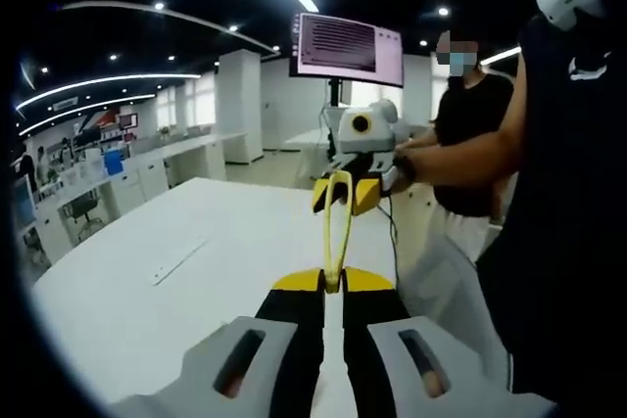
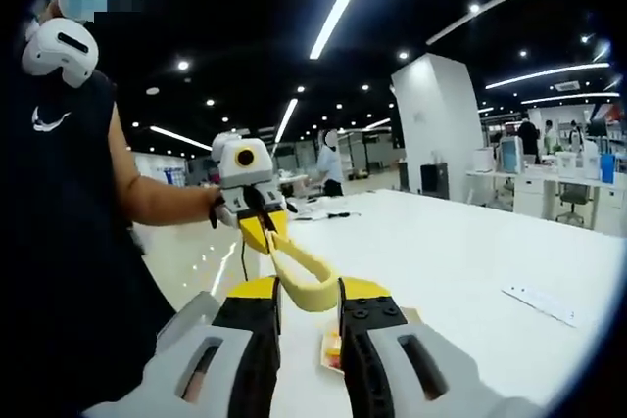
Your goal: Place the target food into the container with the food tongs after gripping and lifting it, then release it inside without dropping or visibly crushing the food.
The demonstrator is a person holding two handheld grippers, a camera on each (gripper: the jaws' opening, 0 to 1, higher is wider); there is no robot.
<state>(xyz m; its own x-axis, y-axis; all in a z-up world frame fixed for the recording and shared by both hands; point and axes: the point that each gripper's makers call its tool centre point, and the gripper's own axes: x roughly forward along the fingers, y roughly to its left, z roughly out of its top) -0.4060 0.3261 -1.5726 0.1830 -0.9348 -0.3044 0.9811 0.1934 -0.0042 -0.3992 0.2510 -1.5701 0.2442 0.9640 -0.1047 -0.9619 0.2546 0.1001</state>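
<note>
I am looking into a big open-plan office: long white surface (image 2: 470, 252) up front, rows of white desks with office chairs (image 1: 83, 210) behind, a mounted monitor (image 1: 346, 49) showing text, and curved strip lights (image 1: 98, 85) across a dark ceiling.

Smooth yellow plastic food tongs (image 1: 338, 212), matt black jaws, smooth white table (image 1: 176, 271)

Bright ceiling strips (image 2: 343, 2) glare; edges bend, distance perhaps slightly soft.
</note>
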